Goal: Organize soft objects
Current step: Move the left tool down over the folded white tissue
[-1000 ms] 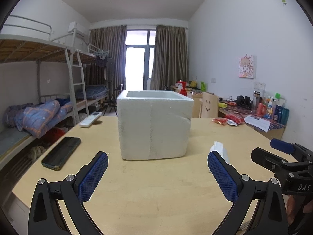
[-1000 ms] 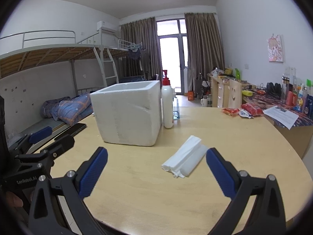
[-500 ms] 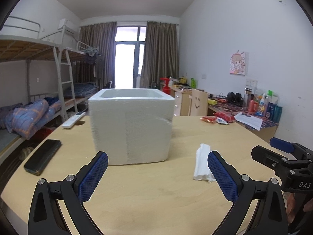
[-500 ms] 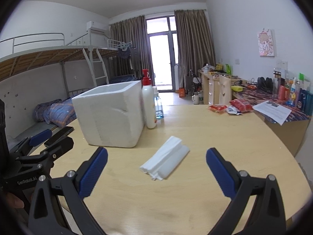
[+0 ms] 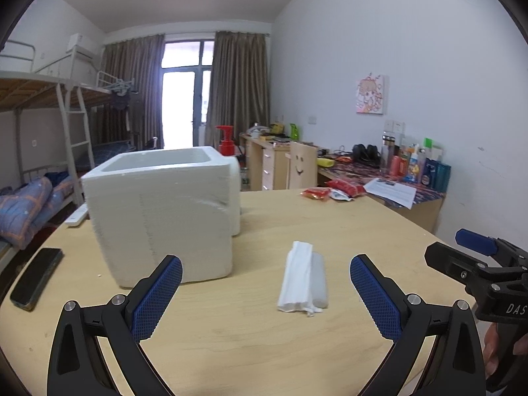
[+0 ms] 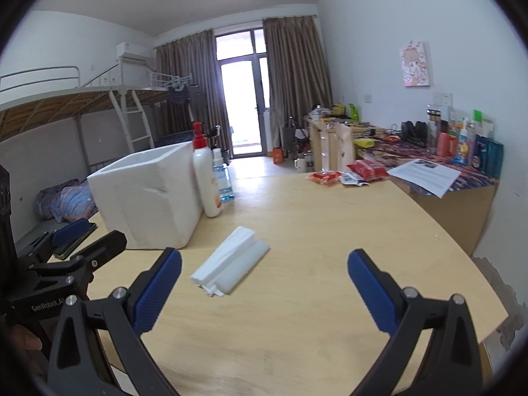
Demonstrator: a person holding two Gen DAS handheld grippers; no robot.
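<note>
A white soft tissue pack [image 5: 302, 280] lies flat on the wooden table [image 5: 250, 346], right of a white foam box [image 5: 158, 211]. It also shows in the right wrist view [image 6: 231, 269], with the foam box [image 6: 148, 198] behind it at the left. My left gripper [image 5: 265, 293] is open and empty, just short of the pack. My right gripper [image 6: 264, 287] is open and empty, with the pack lying ahead and left of centre. Each gripper shows at the edge of the other's view.
A white pump bottle with a red top [image 6: 204, 175] and a small clear bottle [image 6: 224, 178] stand right of the box. A black phone [image 5: 36, 277] and a white remote [image 5: 76, 216] lie at the left. Red snack packets [image 6: 346, 175] lie at the far right edge.
Both views have swung right. The tissue pack has come from behind my left gripper's right finger into the gap between the fingers. Both grippers stay open.
</note>
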